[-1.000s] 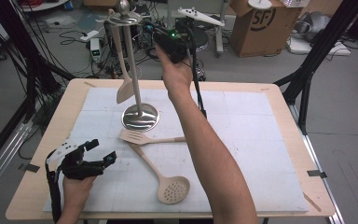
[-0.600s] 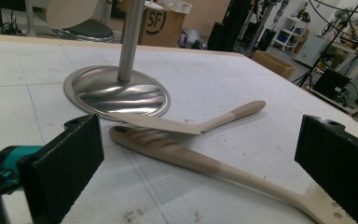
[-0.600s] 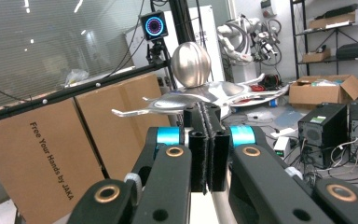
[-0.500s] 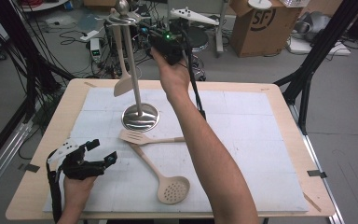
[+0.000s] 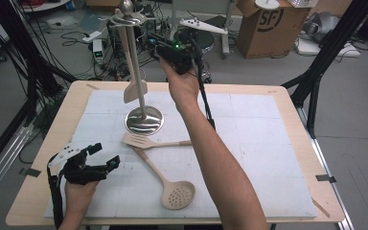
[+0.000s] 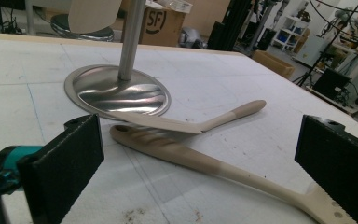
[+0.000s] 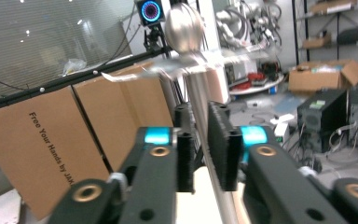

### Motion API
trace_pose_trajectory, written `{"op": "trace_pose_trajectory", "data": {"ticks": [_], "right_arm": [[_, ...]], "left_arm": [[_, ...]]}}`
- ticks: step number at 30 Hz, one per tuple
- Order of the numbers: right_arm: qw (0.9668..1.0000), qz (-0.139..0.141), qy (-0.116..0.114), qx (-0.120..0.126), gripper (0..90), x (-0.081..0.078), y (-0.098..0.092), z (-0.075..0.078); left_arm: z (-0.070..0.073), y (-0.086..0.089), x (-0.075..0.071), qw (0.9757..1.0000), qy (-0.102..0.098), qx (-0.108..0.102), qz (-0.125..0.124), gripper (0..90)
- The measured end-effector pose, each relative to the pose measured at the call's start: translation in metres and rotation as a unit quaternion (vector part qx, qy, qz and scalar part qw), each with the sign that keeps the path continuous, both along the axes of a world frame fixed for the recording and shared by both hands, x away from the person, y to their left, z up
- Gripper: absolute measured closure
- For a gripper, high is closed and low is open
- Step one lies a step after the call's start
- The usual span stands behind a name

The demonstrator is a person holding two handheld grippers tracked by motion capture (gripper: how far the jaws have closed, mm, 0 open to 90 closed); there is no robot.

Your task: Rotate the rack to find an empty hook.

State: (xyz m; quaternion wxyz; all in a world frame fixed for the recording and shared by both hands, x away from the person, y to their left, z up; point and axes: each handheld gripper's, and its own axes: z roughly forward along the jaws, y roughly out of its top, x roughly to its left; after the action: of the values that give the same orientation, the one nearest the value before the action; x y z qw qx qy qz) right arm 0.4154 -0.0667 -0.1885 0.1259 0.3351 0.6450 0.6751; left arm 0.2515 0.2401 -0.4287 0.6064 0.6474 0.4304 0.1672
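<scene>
Our right gripper [image 5: 160,48] has lifted to the stand [image 5: 135,72] top, fingers pinching the hanging spatula [image 5: 133,84] handle, likely hooking it there; our left gripper [image 5: 96,158] fingers stay spread before the slotted turner [image 5: 146,141] and skimmer [image 5: 170,187] on the desk [image 5: 268,143].

A cardboard box [image 5: 263,26] on the floor beyond the table's far edge carries the letters "SF" inside a printed circle on the side facing this way. The same "SF" mark shows again in the left gripper view, on the box behind the stand's pole. In the right gripper view, a large brown carton [image 7: 42,154] at the left has a line of black print running down its face: "Free Your Hands by JA", and the rest is cut off behind the gripper. I can make out no other lettering.
</scene>
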Motion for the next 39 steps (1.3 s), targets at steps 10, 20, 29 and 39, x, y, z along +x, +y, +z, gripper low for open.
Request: {"op": "trace_pose_trajectory", "data": {"ticks": [10, 20, 29, 39], "right_arm": [[0.9997, -0.006, 0.022, -0.006, 61.3, -0.006, -0.022, -0.015], [0.9985, -0.020, 0.044, -0.025, 59.6, -0.012, -0.036, -0.045], [0.9968, -0.024, 0.065, -0.040, 57.3, -0.016, -0.041, -0.069], [0.9949, -0.023, 0.089, -0.043, 56.5, -0.019, -0.043, -0.091]], "left_arm": [[0.000, 0.000, 0.000, 1.0000, 0.000, 0.002, 0.001, 1.7], [0.000, -0.001, -0.001, 1.0000, -0.001, 0.005, 0.001, 1.7], [0.000, 0.001, -0.001, 1.0000, -0.002, 0.003, 0.005, 1.7], [0.001, 0.002, -0.002, 1.0000, 0.000, 0.002, 0.004, 1.7]]}}
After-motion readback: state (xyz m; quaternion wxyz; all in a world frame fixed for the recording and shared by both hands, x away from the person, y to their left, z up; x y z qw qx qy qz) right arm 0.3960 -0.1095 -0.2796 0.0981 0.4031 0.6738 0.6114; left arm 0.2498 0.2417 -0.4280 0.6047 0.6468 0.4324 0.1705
